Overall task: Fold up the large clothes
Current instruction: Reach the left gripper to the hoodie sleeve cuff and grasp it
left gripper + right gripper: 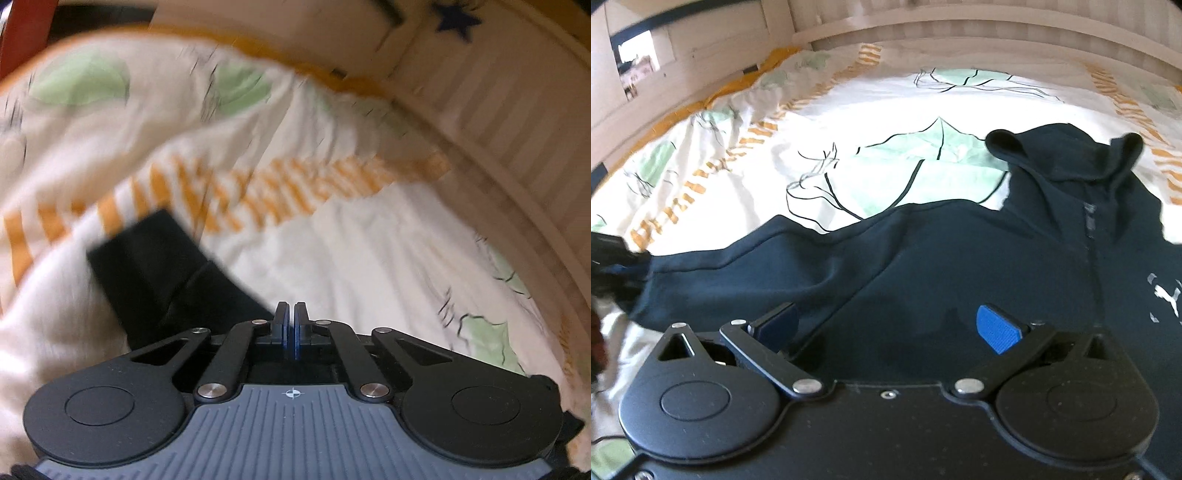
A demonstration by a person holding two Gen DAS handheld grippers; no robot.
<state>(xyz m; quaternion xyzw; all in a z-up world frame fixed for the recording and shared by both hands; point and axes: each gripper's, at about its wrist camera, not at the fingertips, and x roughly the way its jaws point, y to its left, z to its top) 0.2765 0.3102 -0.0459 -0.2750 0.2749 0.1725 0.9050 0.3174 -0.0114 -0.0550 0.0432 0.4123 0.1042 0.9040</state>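
Right wrist view is showing a dark hooded jacket (960,258) lying spread on a bedspread (849,110) printed with green leaves and orange dashes; the hood (1067,155) is lying toward the far side of the bedspread, near a pale striped wall (960,33); one sleeve (738,266) is stretching out from the body toward the left edge of the view; a zip is running down the chest and a white leaping-cat logo (1167,295) is sitting beside it on the right. The right gripper (886,325) is hovering just above the jacket's body with its blue-padded fingers (997,328) standing wide apart, gripping nothing. Left wrist view is blurring with motion; the left gripper (294,314) is pointing across the bedspread (369,266) with its fingers pressed together, and I cannot tell whether any cloth is caught between them; a dark strip of the jacket, seemingly the sleeve end (162,269), is lying on the bedspread just left of the fingers; the striped wall (498,110) is curving along the far side of the bedspread.
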